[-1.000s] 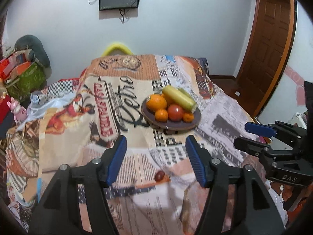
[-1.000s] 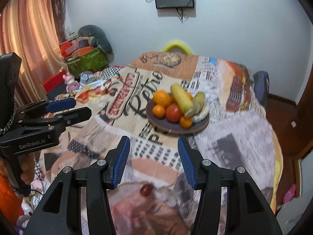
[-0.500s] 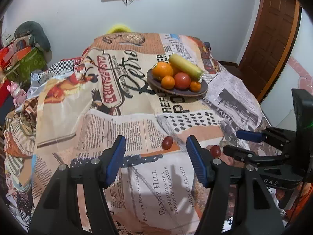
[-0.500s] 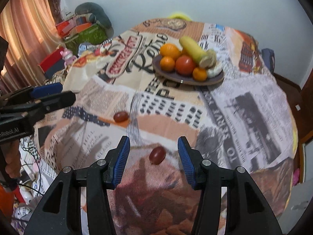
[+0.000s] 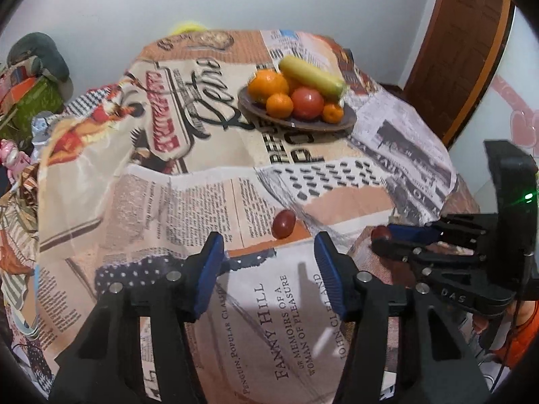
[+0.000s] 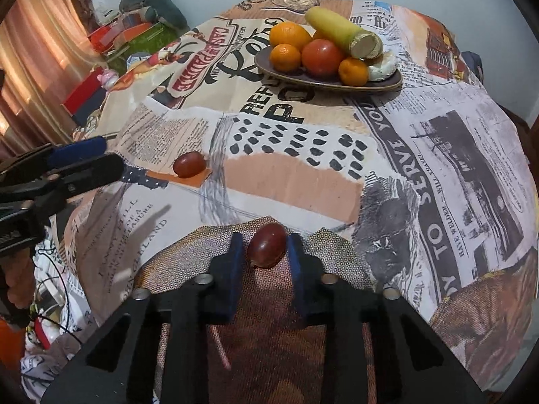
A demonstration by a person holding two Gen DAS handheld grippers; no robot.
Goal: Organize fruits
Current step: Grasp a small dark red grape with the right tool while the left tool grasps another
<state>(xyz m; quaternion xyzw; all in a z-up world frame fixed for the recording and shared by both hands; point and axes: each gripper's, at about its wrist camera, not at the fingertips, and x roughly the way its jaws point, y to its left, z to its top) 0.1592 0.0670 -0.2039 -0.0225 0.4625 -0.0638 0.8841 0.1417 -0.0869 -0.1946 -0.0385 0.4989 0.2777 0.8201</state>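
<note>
Two dark red grapes lie on the newspaper-print tablecloth (image 5: 202, 202). In the right wrist view my right gripper (image 6: 265, 239) is shut on the nearer grape (image 6: 267, 244), which rests on the cloth near the table's front edge. The other grape (image 5: 284, 224) lies just beyond the tips of my left gripper (image 5: 267, 246). Its jaws are closing and nothing is between the pads. A dark plate (image 5: 303, 127) at the back holds oranges, a red fruit and a long yellow-green fruit. The left gripper (image 6: 111, 155) also shows at the left, short of that grape (image 6: 189, 164).
The cloth drops off at the table's rounded edges on both sides. Bags, boxes and a pink toy (image 5: 13, 158) crowd the floor at the left. A wooden door (image 5: 454, 50) stands at the back right and a curtain (image 6: 30, 67) hangs at the left.
Both grippers have sunk toward the table and tilted further down. The right jaws have come together on the near grape. The left jaws have narrowed, with the other grape closer to their tips.
</note>
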